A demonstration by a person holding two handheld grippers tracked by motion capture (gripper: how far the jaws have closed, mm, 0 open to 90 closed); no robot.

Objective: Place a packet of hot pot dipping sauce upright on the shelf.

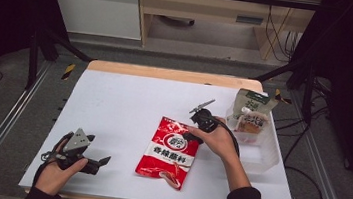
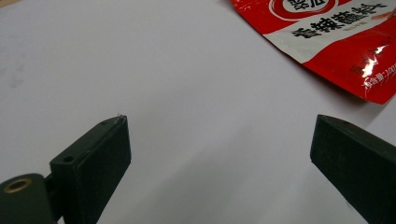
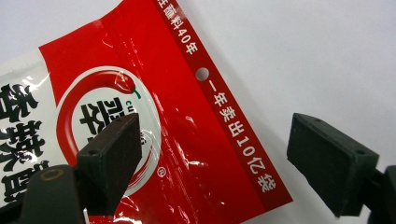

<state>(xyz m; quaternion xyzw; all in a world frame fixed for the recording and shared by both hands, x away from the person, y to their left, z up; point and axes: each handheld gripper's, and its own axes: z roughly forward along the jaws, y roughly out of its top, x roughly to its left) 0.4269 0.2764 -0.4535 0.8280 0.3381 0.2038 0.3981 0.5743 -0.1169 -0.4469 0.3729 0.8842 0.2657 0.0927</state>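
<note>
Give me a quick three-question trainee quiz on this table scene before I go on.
1. True or false: the right gripper has clamped the red sauce packet.
2. Where does the green-topped pouch stand? A) in the clear bin B) flat on the white tabletop C) in the left gripper
3. What lies between the left gripper's jaws?

Key: 1 false, its jaws stand open at the packet's corner. 2 A. 3 Nothing, just tabletop.

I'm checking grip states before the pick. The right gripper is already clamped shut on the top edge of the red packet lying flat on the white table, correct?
Not quite. The right gripper is at the top edge of the red packet, but the right gripper view shows its jaws standing wide apart, one over the packet, one beyond its edge. The packet does lie flat on the white table.
</note>
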